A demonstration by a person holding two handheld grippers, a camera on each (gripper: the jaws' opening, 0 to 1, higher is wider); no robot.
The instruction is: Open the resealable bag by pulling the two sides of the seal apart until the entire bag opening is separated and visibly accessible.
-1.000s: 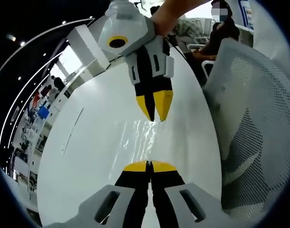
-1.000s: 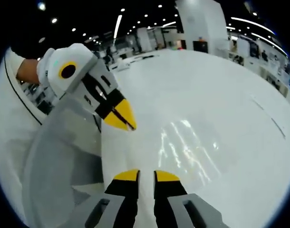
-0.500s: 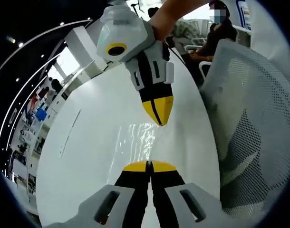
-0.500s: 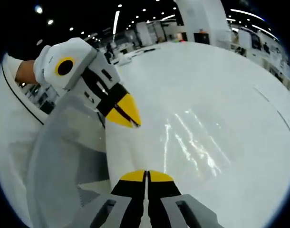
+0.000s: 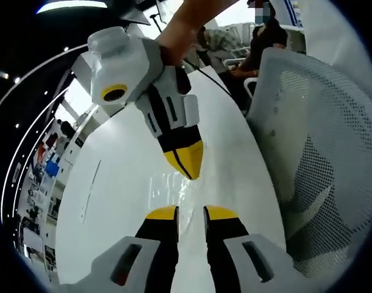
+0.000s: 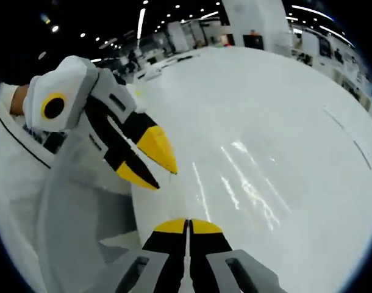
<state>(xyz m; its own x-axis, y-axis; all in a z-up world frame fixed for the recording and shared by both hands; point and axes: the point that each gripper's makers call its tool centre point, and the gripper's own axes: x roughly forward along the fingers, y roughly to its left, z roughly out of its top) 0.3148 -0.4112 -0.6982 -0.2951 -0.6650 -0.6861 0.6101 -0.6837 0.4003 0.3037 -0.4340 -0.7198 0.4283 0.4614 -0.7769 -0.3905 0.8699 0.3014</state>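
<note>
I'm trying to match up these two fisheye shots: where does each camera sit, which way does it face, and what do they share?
Left gripper view: rides the left gripper, jaws apart, looking across the white table at the right gripper; a bare forearm shows.
Right gripper view: rides the right gripper, jaws together, facing the left gripper and a mesh chair.
Shared: the clear bag, table, chair.

- Left tongs (image 5: 190,212): yellow tips, black fingers, grey body
- Right tongs (image 6: 187,225): the same yellow, black and grey
- Counter (image 6: 283,122): glossy white
- Bag (image 5: 168,186): clear, glinting
- Chair (image 5: 314,122): white mesh, dotted
</note>
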